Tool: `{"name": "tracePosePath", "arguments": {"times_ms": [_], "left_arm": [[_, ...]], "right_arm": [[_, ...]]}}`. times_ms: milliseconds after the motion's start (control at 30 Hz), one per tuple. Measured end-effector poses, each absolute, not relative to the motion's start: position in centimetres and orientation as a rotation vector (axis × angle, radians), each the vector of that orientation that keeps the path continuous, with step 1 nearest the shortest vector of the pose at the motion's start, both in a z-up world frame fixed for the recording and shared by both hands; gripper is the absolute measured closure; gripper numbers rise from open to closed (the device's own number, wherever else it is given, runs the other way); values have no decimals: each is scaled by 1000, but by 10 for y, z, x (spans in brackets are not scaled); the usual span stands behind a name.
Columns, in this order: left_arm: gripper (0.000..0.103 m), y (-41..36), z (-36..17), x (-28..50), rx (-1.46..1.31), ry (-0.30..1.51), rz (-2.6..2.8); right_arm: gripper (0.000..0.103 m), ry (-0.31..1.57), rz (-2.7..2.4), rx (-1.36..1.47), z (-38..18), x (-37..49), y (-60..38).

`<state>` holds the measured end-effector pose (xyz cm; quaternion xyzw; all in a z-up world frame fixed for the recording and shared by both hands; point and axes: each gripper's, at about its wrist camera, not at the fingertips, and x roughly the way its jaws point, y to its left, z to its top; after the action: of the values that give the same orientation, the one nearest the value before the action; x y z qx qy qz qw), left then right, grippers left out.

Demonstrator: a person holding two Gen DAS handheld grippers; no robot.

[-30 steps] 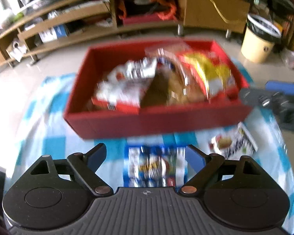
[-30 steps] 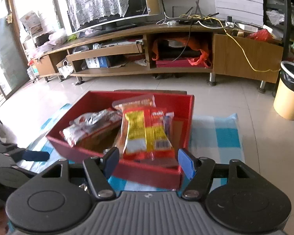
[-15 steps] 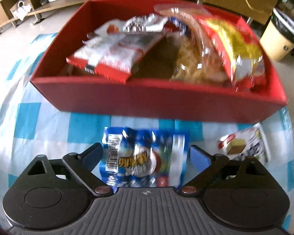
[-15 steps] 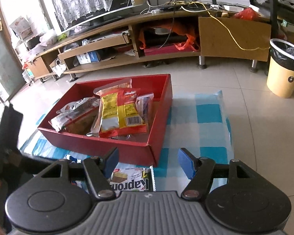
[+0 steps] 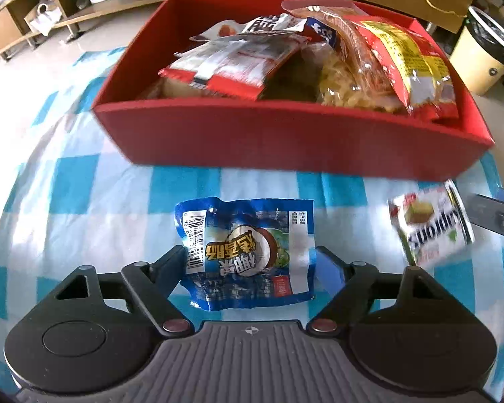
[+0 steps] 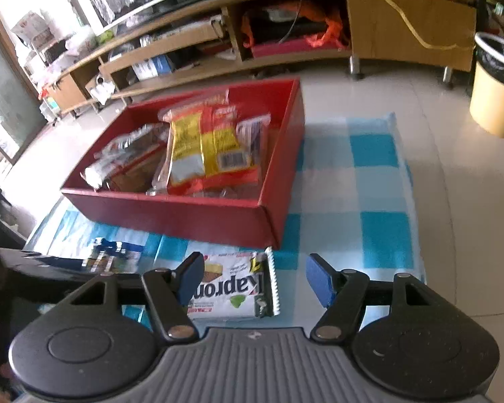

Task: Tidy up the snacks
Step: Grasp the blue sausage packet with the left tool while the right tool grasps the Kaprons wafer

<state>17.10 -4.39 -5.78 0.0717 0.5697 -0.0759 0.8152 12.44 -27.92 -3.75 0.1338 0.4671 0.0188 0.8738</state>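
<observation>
Left gripper over a blue snack packet on the checked cloth

Its jaws have just been closing and now flank the packet's two side edges; whether the pads press on it cannot be told. Beyond stands a red box filled with snack bags, a red-and-yellow bag leaning at its right end. A white wafer packet lies to the right, blurred.

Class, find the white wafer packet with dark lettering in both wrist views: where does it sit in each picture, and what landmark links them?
Left wrist view: the white wafer packet lies at the right edge on the checked cloth, blurred.
Right wrist view: the packet sits low and centre, just ahead of the camera.
Shared landmark: the red box, directly behind the packet in both views.
</observation>
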Motion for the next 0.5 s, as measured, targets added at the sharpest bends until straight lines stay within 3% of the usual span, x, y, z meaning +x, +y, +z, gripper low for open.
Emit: {"name": "tracePosePath", "arguments": {"times_ms": [167, 500], "left_arm": [[20, -20, -46, 159, 108, 1206, -191], [19, -33, -61, 166, 78, 1251, -280]], "right_arm": [[36, 1048, 38, 252, -57, 136, -265], [16, 1091, 63, 155, -74, 155, -236]]}}
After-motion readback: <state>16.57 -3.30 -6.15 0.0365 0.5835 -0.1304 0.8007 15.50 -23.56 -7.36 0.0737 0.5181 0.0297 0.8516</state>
